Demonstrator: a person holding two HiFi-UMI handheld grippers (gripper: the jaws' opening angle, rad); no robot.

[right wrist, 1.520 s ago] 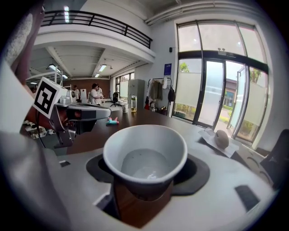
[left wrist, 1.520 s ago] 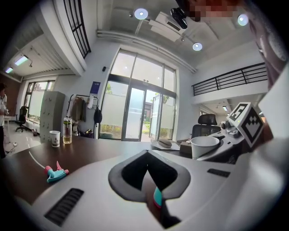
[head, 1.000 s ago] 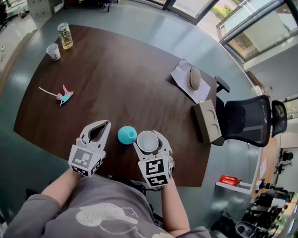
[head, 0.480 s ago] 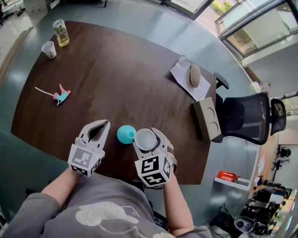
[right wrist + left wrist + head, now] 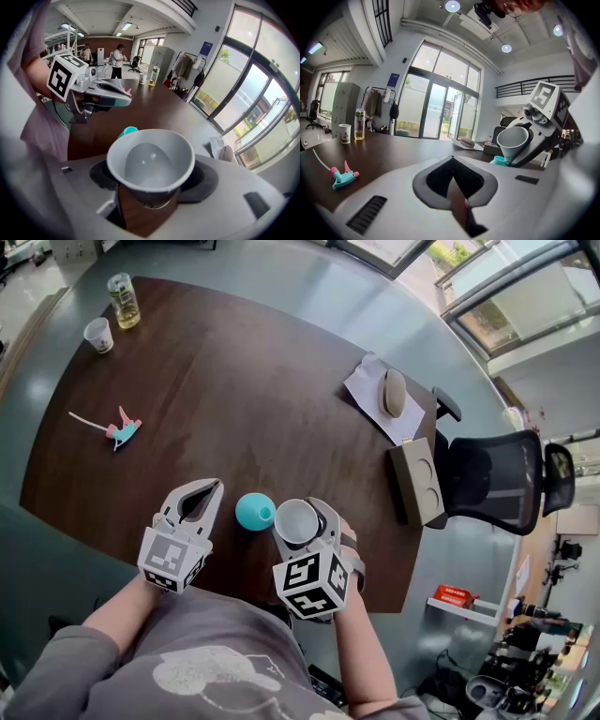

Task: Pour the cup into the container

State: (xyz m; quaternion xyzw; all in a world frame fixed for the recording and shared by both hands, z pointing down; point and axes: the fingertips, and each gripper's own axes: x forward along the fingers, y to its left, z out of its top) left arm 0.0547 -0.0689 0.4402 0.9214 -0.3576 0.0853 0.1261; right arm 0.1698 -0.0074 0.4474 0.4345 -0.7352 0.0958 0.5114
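My right gripper [image 5: 302, 517] is shut on a white paper cup [image 5: 298, 522], held just above the dark wooden table [image 5: 253, 399] near its front edge. In the right gripper view the cup [image 5: 150, 164] sits between the jaws, open end up, with a little clear liquid in it. A teal round container [image 5: 255, 512] stands on the table, right beside the cup on its left. My left gripper [image 5: 214, 487] hovers left of the container with its tips together and nothing in them. From the left gripper view, the cup [image 5: 513, 140] leans over the container [image 5: 499, 161].
At the far left corner stand a glass of yellow liquid [image 5: 122, 298] and a small paper cup [image 5: 97, 334]. A pink and teal spray nozzle [image 5: 120, 429] lies at the left. On the right are paper with a beige object [image 5: 394, 393], a cardboard box [image 5: 419, 482] and an office chair [image 5: 492, 479].
The right gripper has rolled in place, turning its marker cube and tipping the cup slightly toward the teal container. The left gripper has stayed where it was.
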